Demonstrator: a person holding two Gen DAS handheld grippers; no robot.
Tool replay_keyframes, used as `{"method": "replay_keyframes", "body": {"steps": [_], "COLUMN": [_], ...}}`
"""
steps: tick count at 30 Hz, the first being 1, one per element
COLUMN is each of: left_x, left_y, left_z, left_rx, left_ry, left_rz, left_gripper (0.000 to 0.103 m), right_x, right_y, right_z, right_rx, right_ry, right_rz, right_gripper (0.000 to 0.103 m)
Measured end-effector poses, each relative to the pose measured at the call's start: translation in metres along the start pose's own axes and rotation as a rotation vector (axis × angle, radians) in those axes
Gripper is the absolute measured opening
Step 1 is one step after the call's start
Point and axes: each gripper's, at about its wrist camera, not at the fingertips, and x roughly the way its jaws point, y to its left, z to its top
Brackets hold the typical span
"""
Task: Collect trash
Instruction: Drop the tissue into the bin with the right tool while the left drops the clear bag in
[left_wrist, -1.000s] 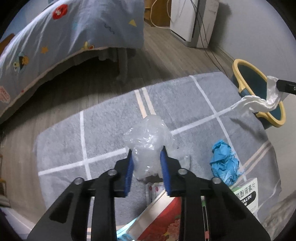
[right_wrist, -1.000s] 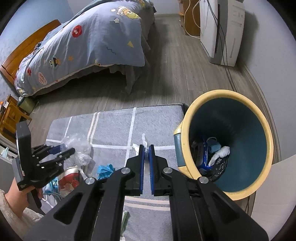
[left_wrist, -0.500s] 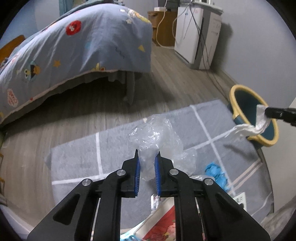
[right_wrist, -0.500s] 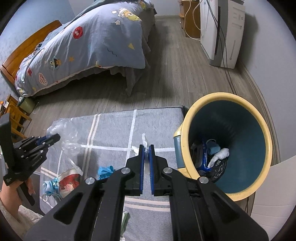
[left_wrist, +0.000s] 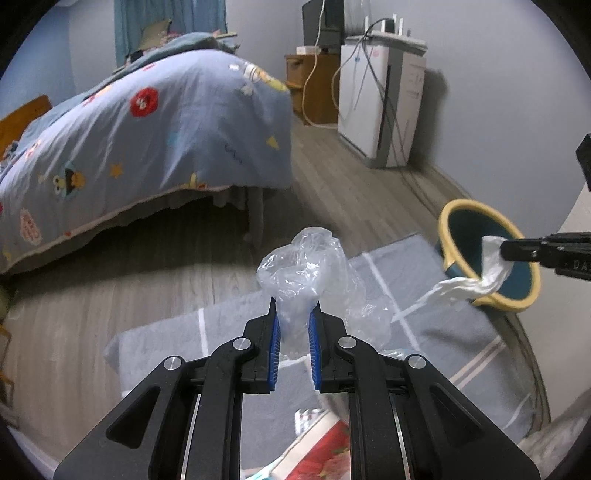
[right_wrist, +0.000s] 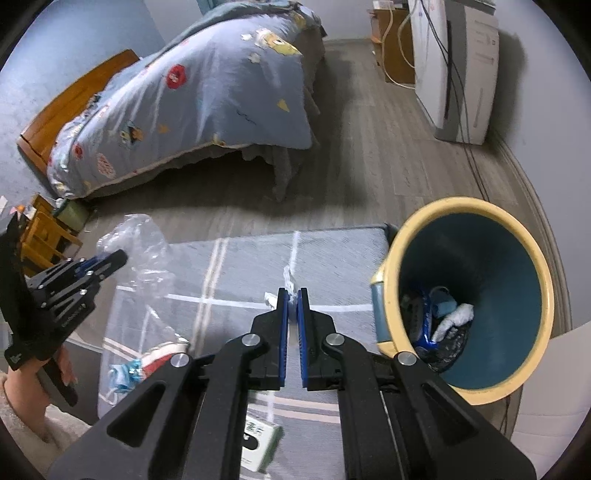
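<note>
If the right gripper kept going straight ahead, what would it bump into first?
Probably the grey rug with white stripes. The right gripper, shut on a white tissue, aims left of the yellow-rimmed teal bin, though depth is unclear.

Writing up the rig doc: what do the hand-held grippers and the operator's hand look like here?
Both are matte black linkage frames with triangular cut-outs and silver round pivot bolts. The left hand-held gripper and right hand-held gripper have bright blue ribbed pads lining the fingers' inner faces. White lettering is printed on the left one's side, too small to read. The left hand is bare, with a fuzzy pale sleeve. No cables visible.
</note>
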Motion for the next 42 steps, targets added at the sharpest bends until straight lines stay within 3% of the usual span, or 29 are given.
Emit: {"method": "replay_keyframes", "body": {"steps": [8, 20, 29, 42], "left_x": [-0.008, -0.006, 0.005, 0.020], "left_y": [-0.008, -0.048, -0.077, -0.167], "left_z": [0.006, -0.001, 0.006, 0.043], "left_rx": [-0.010, 0.090, 0.086, 0.214], "left_ry": [-0.020, 0.002, 0.029, 0.002], "left_rz": [-0.047, -0.057, -0.101, -0.197], "left_gripper": [0.014, 0.014, 0.015, 0.015], "right_x": [-0.010, -0.028, -0.054, -0.064], "right_y": [0.009, -0.029, -0.073, -0.163], "right_z": [0.006, 0.019, 0.028, 0.018], "right_rx": [-0.022, 0.038, 0.084, 0.204], "right_ry": [-0.026, -0.068, -0.142, -0.150], "right_rz": [0.039, 0.000, -0.081, -0.265], "right_gripper": [0.005, 0.005, 0.005, 0.005]}}
